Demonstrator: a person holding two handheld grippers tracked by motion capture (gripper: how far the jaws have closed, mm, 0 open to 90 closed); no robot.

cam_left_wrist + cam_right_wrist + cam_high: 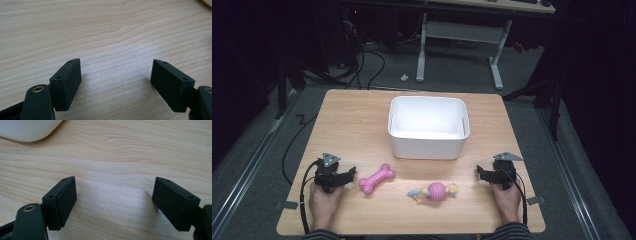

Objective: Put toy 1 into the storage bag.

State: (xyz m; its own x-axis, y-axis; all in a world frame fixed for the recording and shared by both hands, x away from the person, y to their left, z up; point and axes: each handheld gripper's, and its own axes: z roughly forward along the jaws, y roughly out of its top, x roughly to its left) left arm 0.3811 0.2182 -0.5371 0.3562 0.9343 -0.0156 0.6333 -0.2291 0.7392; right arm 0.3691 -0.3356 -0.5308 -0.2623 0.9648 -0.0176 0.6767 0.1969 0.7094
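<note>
The left gripper (353,174) rests on the table (352,120) near its front left corner, jaws spread with nothing but bare wood between them. The right gripper (479,173) sits near the front right, jaws likewise spread and empty.

Between them, along the front of the table, lie two toys. The pink bone (376,178) lies just beside the left gripper, slanted, apart from everything else. It looks like a light rubber piece with a nubbed surface, so it should give a little and not slip much; the narrow shaft between its knobbed ends is the sensible place to pinch. The rope toy (435,191), a pink ball with knotted cord ends, lies right of the bone, nearer the middle and some way from the right gripper. It is probably soft and light; the ball may roll or squirm under the pads, so the cord beside a knot looks the safer hold, though the view is too small to be sure of its make.

Behind the toys stands a white bin (428,147), upright, open-topped, and empty as far as its inside shows.
</note>
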